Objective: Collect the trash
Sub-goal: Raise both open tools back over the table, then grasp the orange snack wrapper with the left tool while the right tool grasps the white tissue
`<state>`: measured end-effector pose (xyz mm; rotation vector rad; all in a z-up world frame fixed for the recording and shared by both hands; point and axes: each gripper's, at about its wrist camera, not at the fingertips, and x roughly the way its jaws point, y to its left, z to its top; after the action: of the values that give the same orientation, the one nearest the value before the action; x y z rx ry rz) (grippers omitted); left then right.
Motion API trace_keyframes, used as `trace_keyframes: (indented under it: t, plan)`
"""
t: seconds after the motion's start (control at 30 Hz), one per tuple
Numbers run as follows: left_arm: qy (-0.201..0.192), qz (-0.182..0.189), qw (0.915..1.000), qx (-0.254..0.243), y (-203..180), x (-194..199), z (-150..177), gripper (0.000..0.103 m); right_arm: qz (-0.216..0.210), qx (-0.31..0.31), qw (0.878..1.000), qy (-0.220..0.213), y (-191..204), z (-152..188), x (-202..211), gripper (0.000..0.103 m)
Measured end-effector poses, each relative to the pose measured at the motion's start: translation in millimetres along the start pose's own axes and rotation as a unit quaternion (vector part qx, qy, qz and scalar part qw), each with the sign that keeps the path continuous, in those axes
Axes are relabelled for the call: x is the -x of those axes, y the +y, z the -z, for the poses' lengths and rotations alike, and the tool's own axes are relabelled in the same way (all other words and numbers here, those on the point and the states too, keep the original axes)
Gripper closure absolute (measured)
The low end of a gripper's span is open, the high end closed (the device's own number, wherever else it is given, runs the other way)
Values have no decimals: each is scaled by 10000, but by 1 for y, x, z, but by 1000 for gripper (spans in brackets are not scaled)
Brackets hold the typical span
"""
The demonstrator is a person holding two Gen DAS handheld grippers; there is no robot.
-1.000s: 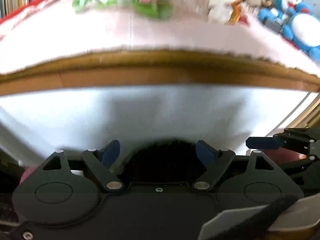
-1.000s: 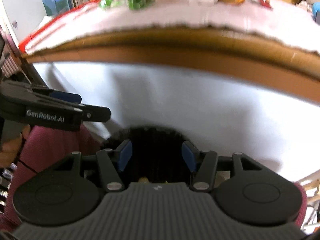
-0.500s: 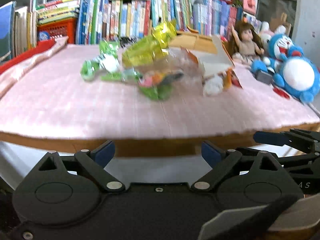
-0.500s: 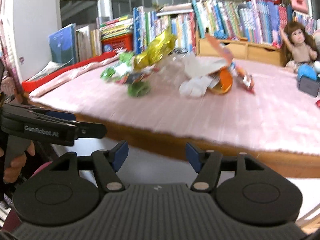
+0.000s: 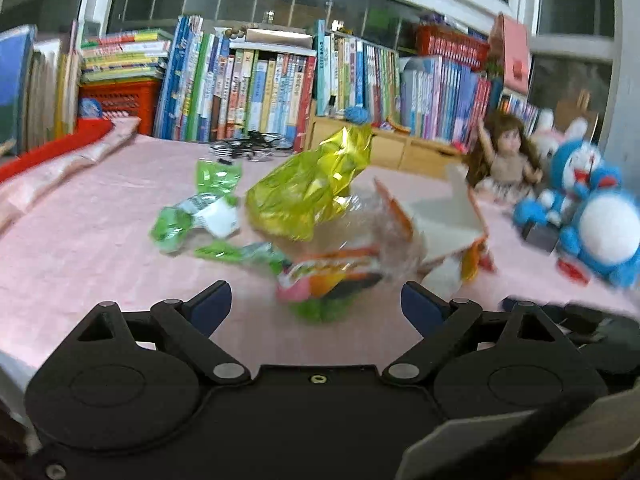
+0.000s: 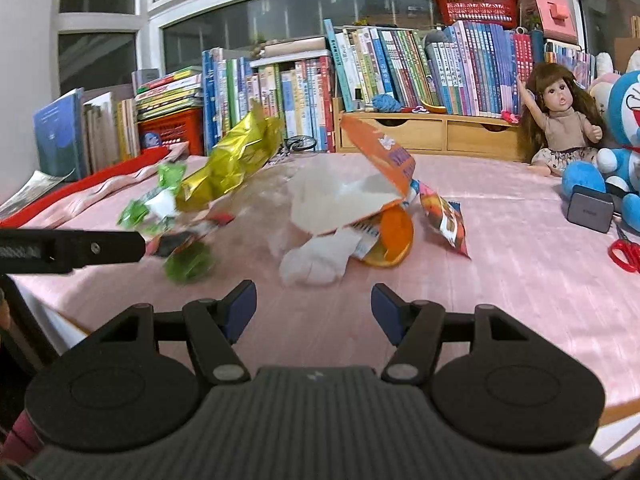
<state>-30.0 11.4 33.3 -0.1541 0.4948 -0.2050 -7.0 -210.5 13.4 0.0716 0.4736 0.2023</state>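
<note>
Trash pile sits mid-counter on the pink cloth, in front of both grippers and not touched by either. Left gripper has its jaws spread wide and nothing between them; they've just been opening further. Right gripper is a bit less wide, also empty, and its jaws have just been opening too.

How it'll handle: basically all light, crinkly stuff. The gold bag is puffy foil, so it'll squash and probably slide in the jaws; I'd pinch a crimped end or a fold rather than the fat middle. Green wrappers are thin film lying flat, hard to get under, so go for a raised corner. The orange carton is the only stiff piece, torn open with a flap standing up, and that flap edge looks like an easy hold. The white tissue is soft and should just bunch up. The orange snack bag leans against the carton.

Stuff around: books along the back, a doll, blue plush toys, a small grey box and red scissors off to the right. None of it blocks the pile. Only real catch: the 2 grippers are close side by side, so they could crowd each other, and the wrappers overlap, so 1 pull may drag its neighbours.
</note>
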Motion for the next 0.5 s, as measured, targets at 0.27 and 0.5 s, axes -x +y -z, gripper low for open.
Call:
trace_keyframes:
  t: [0.27, 0.5]
  plan:
    - [34, 39, 9998, 194, -3, -38, -8, 10, 0, -58, 9999, 133, 3, -5, -36, 28]
    - [46, -139, 9998, 96, -8, -60, 4, 11, 40, -169, 9997, 192, 5, -6, -54, 34]
